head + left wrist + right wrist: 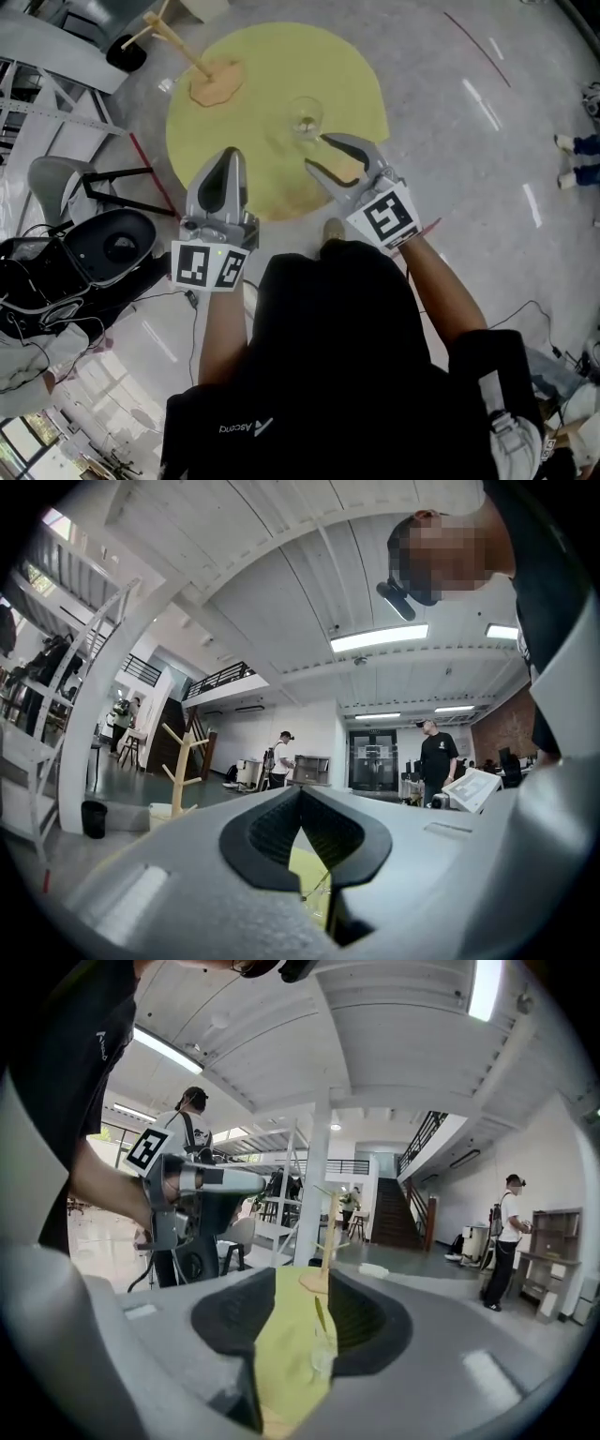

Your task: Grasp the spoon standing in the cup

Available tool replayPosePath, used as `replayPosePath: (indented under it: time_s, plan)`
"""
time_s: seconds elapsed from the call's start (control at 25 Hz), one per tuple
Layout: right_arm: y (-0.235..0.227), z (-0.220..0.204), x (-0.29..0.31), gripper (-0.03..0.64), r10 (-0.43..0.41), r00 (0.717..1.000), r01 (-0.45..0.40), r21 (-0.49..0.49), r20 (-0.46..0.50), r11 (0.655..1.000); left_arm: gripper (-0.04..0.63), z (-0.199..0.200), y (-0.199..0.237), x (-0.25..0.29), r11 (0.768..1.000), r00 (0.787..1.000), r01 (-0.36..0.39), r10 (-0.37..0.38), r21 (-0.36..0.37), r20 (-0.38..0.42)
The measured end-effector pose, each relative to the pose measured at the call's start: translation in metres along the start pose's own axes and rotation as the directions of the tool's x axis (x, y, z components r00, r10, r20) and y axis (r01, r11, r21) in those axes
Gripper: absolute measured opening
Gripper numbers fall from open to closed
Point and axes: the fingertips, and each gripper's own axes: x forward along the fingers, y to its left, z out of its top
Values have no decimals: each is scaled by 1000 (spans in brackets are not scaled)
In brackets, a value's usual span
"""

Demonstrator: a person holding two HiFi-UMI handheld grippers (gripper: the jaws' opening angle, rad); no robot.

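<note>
A clear glass cup (305,120) stands on the round yellow table (234,131), right of its middle. In the right gripper view the cup (322,1352) shows low between the jaws, with a thin olive spoon (318,1317) standing tilted in it. My right gripper (317,152) hovers over the table's near edge just short of the cup; its jaws stand wide apart with nothing between them, and it (302,1283) points at the cup. My left gripper (232,153) is at the table's near-left edge, jaws together and holding nothing. In its own view its tips (300,794) meet.
A wooden mug tree (202,66) stands on the table's far left; it also shows beyond the cup (328,1237). A black machine with cables (108,246) sits on the floor at the left. White metal frames (37,103) lie beyond. Someone's shoes (572,145) are at the right edge.
</note>
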Motion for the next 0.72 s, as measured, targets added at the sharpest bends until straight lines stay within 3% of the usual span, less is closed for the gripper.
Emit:
replayPosePath:
  time_s: [0.4,0.56,0.72]
  plan:
    - [-23,-61,62,176,120,978,-141,-114,-173,983,11,-26,41,43,999,998,-25,24,-22,-63]
    - [-24,-67,72,171,139,974,-163,-127,-180,978,11,-30,47,50,999,997,-22,20,-26,-77]
    - [-27,-70,80,118,141,972,-171,-147,-190,974,11,-33,56,51,999,996,-25,23,-27,-86]
